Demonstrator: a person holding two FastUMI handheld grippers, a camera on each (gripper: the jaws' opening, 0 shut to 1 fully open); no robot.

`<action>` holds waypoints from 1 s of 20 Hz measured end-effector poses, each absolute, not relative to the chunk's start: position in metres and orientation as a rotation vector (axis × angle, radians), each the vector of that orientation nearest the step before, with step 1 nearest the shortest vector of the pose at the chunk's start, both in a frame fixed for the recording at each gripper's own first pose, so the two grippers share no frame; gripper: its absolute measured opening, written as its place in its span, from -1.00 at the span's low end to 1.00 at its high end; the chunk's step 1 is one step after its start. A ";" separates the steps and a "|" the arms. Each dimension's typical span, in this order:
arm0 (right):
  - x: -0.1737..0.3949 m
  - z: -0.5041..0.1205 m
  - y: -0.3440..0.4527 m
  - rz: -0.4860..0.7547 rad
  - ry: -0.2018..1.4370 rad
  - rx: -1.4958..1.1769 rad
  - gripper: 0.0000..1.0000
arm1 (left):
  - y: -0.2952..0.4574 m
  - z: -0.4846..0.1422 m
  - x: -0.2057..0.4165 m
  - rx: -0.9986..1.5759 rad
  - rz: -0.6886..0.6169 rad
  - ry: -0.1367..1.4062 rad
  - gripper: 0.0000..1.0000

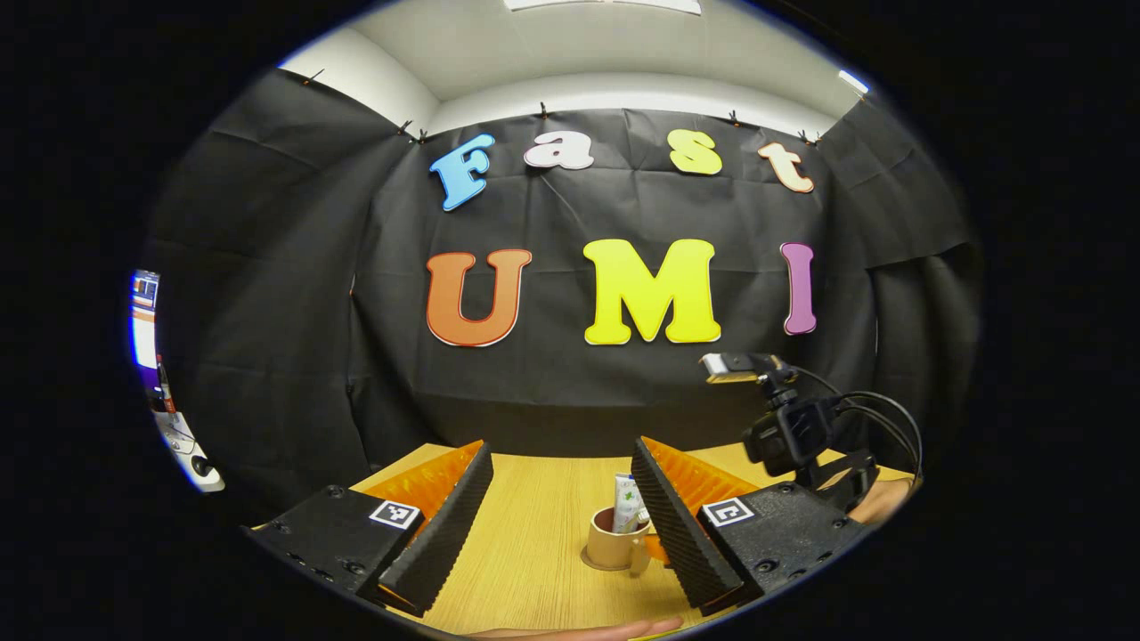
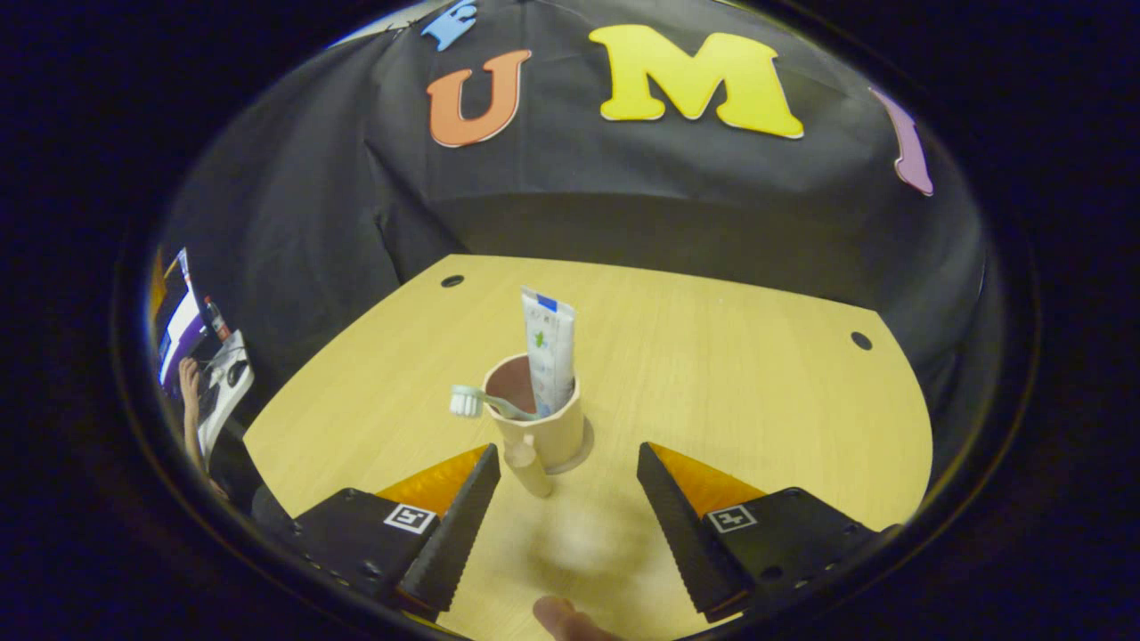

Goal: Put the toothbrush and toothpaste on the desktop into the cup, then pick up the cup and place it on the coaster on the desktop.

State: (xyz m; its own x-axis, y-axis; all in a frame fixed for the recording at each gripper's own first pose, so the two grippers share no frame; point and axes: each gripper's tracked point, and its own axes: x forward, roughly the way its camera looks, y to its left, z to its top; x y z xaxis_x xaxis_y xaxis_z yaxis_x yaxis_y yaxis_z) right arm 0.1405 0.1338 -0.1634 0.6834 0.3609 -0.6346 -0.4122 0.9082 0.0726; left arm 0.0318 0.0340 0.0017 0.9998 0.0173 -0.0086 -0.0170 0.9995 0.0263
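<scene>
Cup (image 2: 539,418) at frame centre of the right gripper view, seated on the round coaster (image 2: 583,450), toothpaste tube (image 2: 549,349) upright inside, toothbrush (image 2: 481,402) leaning out over the left rim, handle knob toward the camera. Both grippers spread apart and empty, right gripper (image 2: 563,516) just short of the cup, left gripper (image 1: 561,516) farther back; judged best to back straight away, steering clear of the toothbrush head. Count: one cup, one toothpaste tube, one toothbrush, one coaster, two grippers.
</scene>
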 end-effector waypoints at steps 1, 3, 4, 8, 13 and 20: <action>0.138 -0.156 0.126 0.429 0.667 -0.056 0.89 | 0.031 -0.001 0.032 0.023 0.011 0.019 0.97; 0.133 -0.139 0.103 0.402 0.603 -0.045 0.89 | 0.024 -0.007 0.033 0.014 -0.002 0.043 0.98; 0.131 -0.129 0.091 0.383 0.561 -0.049 0.89 | 0.021 -0.010 0.034 0.012 -0.006 0.057 0.98; 0.117 -0.100 0.042 0.297 0.407 -0.089 0.87 | 0.020 -0.021 0.037 0.026 0.016 0.097 0.98; 0.098 -0.067 -0.013 0.186 0.268 -0.074 0.87 | 0.019 -0.035 0.041 0.018 0.041 0.151 0.99; 0.080 -0.042 -0.059 0.111 0.145 -0.050 0.88 | 0.016 -0.040 0.040 0.032 0.052 0.171 1.00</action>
